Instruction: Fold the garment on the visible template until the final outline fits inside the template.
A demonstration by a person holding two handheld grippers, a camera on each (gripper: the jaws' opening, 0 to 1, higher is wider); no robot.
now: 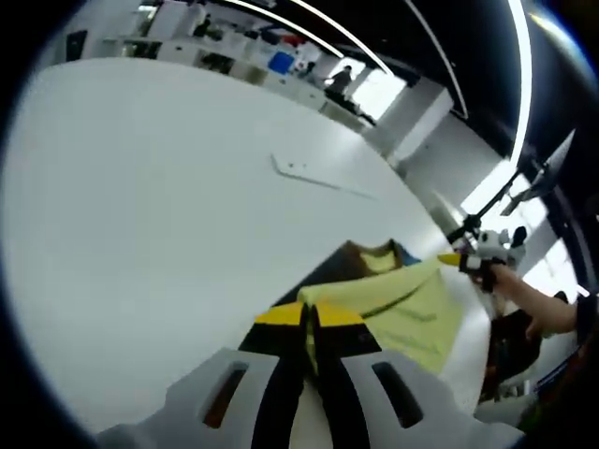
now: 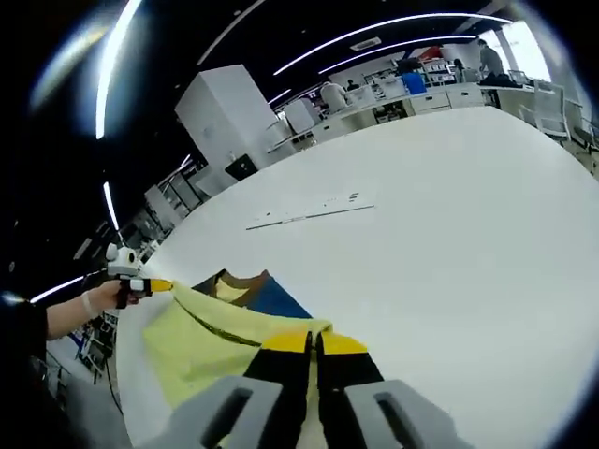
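Left tool [image 1: 310, 316], bottom centre of the left gripper view: yellow-tipped jaws pressed together, pinching a corner of the yellow-green garment [image 1: 412, 313]. From there, cloth stretched toward the right of the frame, up to the right tool [image 1: 456, 261], held in a hand [image 1: 503, 281] at the right edge and gripping the far corner. Beneath the garment, a dark blue template [image 1: 329, 267] with a brown strip near the collar, flat on the white table [image 1: 150, 206].

Right tool [image 2: 316, 343], bottom centre of the right gripper view: jaws closed on the garment's near corner [image 2: 201, 341]. Fabric pulled toward the left of the frame, ending at the left tool [image 2: 161, 285], clamped on the opposite corner and held by a hand [image 2: 101, 297]. Blue template [image 2: 273, 297] peeking out behind the lifted edge. Farther up on the table [image 2: 449, 215], a thin pale strip [image 2: 309, 212]. Beyond, desks, cabinets and ceiling light lines in the background.
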